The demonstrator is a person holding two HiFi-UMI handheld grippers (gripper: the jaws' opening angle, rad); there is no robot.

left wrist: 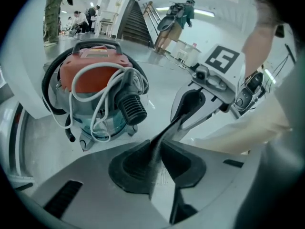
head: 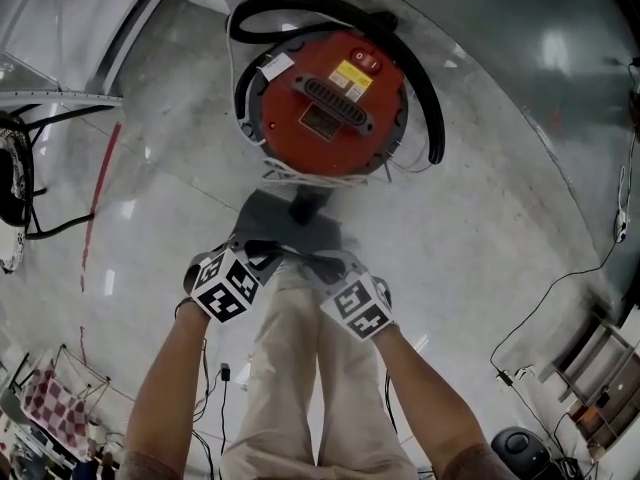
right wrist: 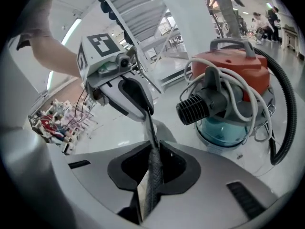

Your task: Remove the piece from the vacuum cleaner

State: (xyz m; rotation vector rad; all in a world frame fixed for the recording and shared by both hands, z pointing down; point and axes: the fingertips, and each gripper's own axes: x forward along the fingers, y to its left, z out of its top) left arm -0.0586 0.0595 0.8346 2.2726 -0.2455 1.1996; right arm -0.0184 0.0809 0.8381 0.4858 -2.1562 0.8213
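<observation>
The vacuum cleaner (head: 325, 93) stands on the floor ahead, with a red lid, a clear blue tank (left wrist: 102, 123), a white cord looped round it and a black ribbed inlet (right wrist: 195, 109) facing me. A thin dark grey sheet-like piece (head: 285, 223) hangs between my two grippers, apart from the vacuum. My left gripper (head: 262, 251) is shut on one edge of the piece (left wrist: 164, 132), and my right gripper (head: 322, 265) is shut on the other edge (right wrist: 153, 166). Each gripper view shows the other gripper pinching the far end. The two stand close together over my legs.
A black hose (head: 425, 88) curls round the vacuum's back and right side. White stairs (right wrist: 138, 8) and people stand in the background. Black cables (head: 560, 288) run over the grey floor at right, a red line (head: 100, 193) at left. Equipment sits at both lower corners.
</observation>
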